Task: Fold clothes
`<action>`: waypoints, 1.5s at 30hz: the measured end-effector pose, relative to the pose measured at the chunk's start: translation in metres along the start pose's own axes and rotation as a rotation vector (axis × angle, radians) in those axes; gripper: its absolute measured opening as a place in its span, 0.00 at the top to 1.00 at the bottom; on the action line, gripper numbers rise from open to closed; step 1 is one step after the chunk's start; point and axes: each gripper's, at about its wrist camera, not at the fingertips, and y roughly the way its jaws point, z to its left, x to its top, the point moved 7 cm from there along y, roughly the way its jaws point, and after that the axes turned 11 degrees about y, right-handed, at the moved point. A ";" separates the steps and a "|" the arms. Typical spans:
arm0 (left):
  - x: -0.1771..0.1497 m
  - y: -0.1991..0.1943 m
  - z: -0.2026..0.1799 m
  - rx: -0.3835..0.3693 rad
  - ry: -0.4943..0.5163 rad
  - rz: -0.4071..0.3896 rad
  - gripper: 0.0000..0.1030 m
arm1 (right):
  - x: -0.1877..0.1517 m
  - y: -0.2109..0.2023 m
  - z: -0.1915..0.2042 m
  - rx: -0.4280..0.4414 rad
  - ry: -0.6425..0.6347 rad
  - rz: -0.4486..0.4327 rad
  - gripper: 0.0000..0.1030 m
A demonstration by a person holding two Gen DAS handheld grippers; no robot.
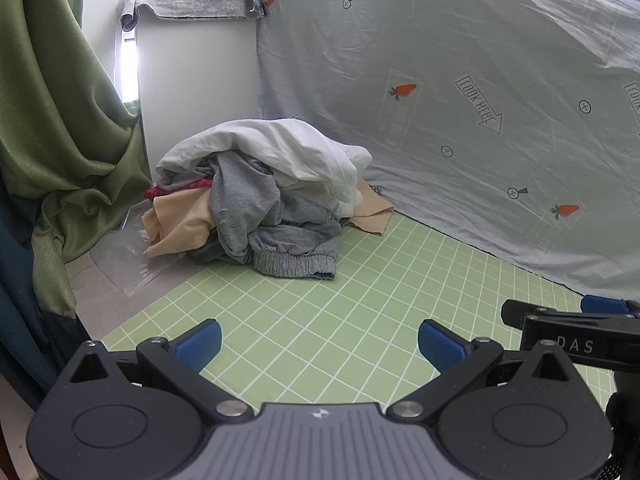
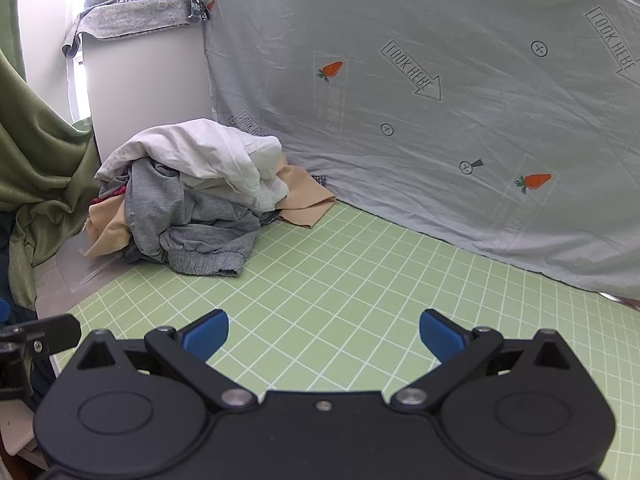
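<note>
The left gripper (image 1: 319,343) fills the bottom of its frame: black linkage arms, silver pivot screws, ribbed blue pads (image 1: 440,344), and a grey ridged centre plate. The right gripper (image 2: 324,336) is all black, with white "DAS" lettering on its side.

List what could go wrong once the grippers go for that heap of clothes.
1. The clothes pile is tangled: pulling the grey garment may drag the white garment and beige cloth along.
2. The pile's left edge lies on a clear plastic sheet off the green grid mat; a low pinch might catch it.
3. The left gripper and right gripper, both open, sit close together and might collide.
</note>
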 end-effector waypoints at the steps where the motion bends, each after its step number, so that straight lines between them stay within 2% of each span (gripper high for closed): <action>1: 0.002 0.002 0.002 0.000 0.002 -0.001 0.00 | 0.001 0.000 0.001 0.002 0.005 0.000 0.00; 8: 0.023 0.022 0.027 0.009 0.008 0.002 0.00 | 0.016 0.017 0.020 -0.004 -0.005 -0.033 0.00; 16: 0.063 0.087 0.075 -0.007 0.017 0.032 0.00 | 0.053 0.067 0.043 -0.054 0.041 -0.062 0.00; 20: 0.091 0.131 0.111 -0.020 0.013 0.049 0.00 | 0.078 0.111 0.062 -0.064 0.083 -0.048 0.00; 27: 0.154 0.219 0.203 -0.005 -0.028 0.054 0.00 | 0.139 0.203 0.109 -0.073 0.179 -0.041 0.01; 32: 0.194 0.287 0.264 0.004 -0.084 0.065 0.00 | 0.178 0.276 0.133 -0.063 0.301 0.011 0.05; 36: 0.209 0.348 0.303 0.006 -0.139 0.109 0.00 | 0.184 0.334 0.128 -0.033 0.463 0.068 0.06; 40: 0.207 0.402 0.331 -0.053 -0.224 0.183 0.00 | 0.176 0.376 0.124 -0.008 0.593 0.133 0.07; 43: 0.200 0.435 0.344 -0.145 -0.337 0.234 0.00 | 0.166 0.396 0.128 -0.001 0.635 0.163 0.07; 45: 0.195 0.447 0.348 -0.213 -0.428 0.260 0.00 | 0.162 0.401 0.131 0.002 0.635 0.172 0.12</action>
